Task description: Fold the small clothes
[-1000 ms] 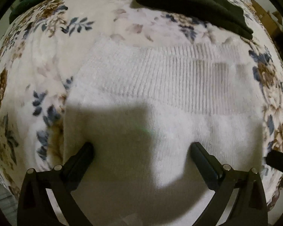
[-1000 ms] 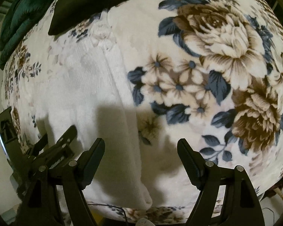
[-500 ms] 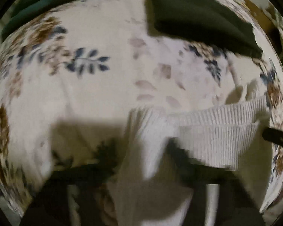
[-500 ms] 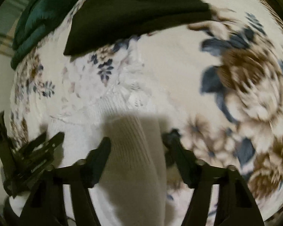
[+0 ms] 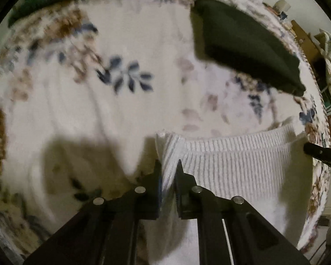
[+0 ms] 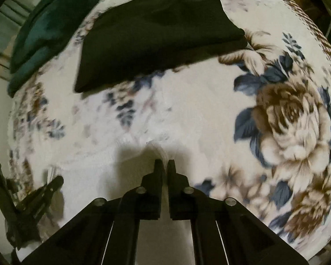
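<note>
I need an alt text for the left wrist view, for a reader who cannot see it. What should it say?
The left gripper is shut on the ribbed edge of a white knit garment, held over a floral blanket. A folded dark garment lies farther back on the right, and the tip of the right gripper shows at the right edge.

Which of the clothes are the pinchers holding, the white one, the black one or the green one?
The white knitted garment. Both the left gripper and the right gripper pinch its edge. The black folded cloth and dark green cloth lie untouched farther back.
</note>
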### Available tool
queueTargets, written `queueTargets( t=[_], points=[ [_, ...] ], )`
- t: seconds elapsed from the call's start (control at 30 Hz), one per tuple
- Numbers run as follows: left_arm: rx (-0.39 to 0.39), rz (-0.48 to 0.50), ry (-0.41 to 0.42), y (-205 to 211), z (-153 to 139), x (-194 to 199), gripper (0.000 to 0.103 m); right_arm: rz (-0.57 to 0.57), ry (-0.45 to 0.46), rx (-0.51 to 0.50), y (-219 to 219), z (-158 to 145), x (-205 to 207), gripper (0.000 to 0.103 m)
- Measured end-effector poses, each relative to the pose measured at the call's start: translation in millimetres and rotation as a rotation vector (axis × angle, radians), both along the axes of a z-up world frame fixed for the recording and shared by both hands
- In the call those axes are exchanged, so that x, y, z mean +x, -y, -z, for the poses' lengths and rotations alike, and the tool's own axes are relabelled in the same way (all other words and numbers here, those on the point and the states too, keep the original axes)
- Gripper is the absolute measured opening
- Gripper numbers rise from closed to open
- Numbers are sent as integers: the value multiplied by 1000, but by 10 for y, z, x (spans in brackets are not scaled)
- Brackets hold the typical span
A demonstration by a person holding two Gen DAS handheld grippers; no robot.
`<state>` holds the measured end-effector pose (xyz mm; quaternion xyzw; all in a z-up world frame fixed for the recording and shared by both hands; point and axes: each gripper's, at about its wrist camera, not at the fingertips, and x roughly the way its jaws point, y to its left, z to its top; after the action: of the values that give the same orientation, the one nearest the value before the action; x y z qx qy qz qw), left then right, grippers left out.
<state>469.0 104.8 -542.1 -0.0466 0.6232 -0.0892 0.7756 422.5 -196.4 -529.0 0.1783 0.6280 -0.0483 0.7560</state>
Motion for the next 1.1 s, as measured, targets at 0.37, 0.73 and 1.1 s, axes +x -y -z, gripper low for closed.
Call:
queueTargets(
  t=[0.37,0.73,1.1],
  points=[
    [-292,-101,-99,-494,-313,-772,43,7,-114,289,317,78,-529,39],
    [-190,-101,-195,-234,-96,-1692,45,42,-337,433,198,541,-1791,39],
    [-146,-94,-173,-128,-115,-1682,45,56,-329,425,167,620,-1810,39]
  ],
)
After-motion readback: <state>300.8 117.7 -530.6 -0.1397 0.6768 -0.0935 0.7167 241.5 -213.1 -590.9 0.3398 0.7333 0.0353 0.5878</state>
